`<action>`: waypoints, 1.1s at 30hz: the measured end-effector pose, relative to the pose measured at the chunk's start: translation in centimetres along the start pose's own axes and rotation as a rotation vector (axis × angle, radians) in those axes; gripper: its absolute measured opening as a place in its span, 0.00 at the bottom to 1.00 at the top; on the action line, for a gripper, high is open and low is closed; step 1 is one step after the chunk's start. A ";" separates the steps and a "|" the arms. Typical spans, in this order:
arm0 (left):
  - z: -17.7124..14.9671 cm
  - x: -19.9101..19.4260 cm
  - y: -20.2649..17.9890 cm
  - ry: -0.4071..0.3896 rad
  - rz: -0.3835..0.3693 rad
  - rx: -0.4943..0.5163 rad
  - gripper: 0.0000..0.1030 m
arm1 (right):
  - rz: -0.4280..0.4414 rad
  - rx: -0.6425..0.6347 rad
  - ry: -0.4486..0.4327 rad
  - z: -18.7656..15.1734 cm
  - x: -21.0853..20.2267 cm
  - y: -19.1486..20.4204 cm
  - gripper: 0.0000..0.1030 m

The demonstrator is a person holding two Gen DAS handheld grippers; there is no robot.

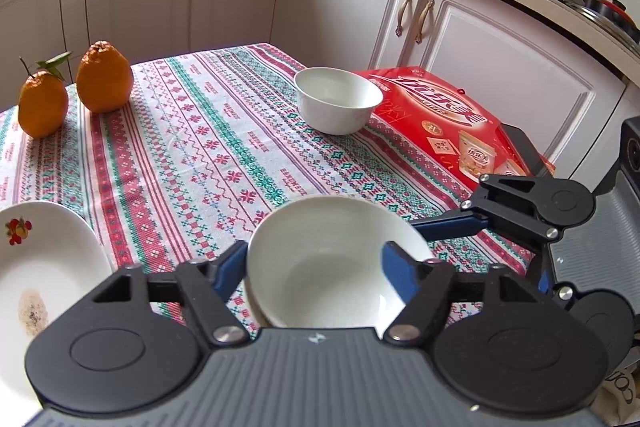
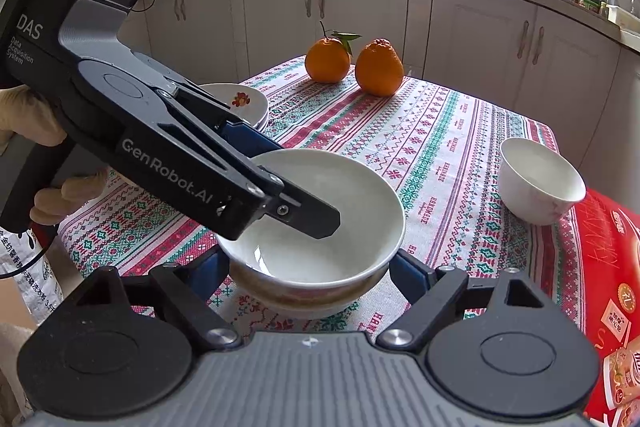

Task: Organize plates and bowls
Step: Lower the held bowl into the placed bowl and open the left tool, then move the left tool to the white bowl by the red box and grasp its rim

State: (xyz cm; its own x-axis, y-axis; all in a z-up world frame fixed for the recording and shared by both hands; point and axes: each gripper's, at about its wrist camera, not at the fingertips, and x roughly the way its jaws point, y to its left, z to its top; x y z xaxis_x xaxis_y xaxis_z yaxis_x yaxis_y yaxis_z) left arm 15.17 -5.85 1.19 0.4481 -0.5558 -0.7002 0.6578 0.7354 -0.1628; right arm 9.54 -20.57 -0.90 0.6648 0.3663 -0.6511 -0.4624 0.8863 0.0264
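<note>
two grippers part around stacked bowls, with a third bowl waiting by the table edge

the left gripper [image 1: 316, 267] stands part open over the rim of the top bowl [image 1: 332, 259], one finger reaching inside and one outside, neither plainly pressing on the wall; the right gripper [image 2: 308, 267] spreads wide to either side of the same bowl, its blue fingers [image 2: 408, 273] clear of the sides. that bowl sits nested in a lower bowl [image 2: 304, 297] on the patterned tablecloth [image 1: 208, 147], with a stack of plates [image 2: 248, 107] just beside the left gripper. a spare bowl [image 2: 540, 183] stands well apart, touching a red box [image 2: 604, 267] near the table's edge, and two oranges [image 2: 352, 65] sit at the far end. the likely trouble: a left finger withdrawn carelessly could catch the rim and tip or drag the top bowl off its mate; a reach for the spare bowl could nudge it against the box and toward the edge; glazed walls may slip from a loose grip
</note>
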 end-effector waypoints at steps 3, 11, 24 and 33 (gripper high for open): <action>0.1 -0.6 -0.1 -0.015 -0.002 0.012 0.83 | -0.007 0.001 -0.028 0.0 -0.6 -0.1 1.00; 0.4 -2.0 -0.7 -0.047 0.038 0.068 0.92 | -0.018 0.021 -0.045 -0.2 -1.6 -0.3 1.00; 2.9 -3.1 -2.5 -0.099 0.104 0.213 0.99 | -0.130 0.049 -0.112 -1.0 -5.5 -3.1 1.00; 6.2 0.3 -2.2 -0.086 0.084 0.217 0.99 | -0.212 0.094 -0.101 -1.4 -5.0 -7.3 1.00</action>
State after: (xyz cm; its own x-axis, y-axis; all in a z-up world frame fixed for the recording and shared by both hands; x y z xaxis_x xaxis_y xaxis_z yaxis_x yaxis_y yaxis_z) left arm 17.60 -10.06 5.70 0.5509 -0.5338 -0.6416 0.7264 0.6851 0.0537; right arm 8.81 -29.21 1.11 0.7984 0.1911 -0.5710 -0.2524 0.9672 -0.0291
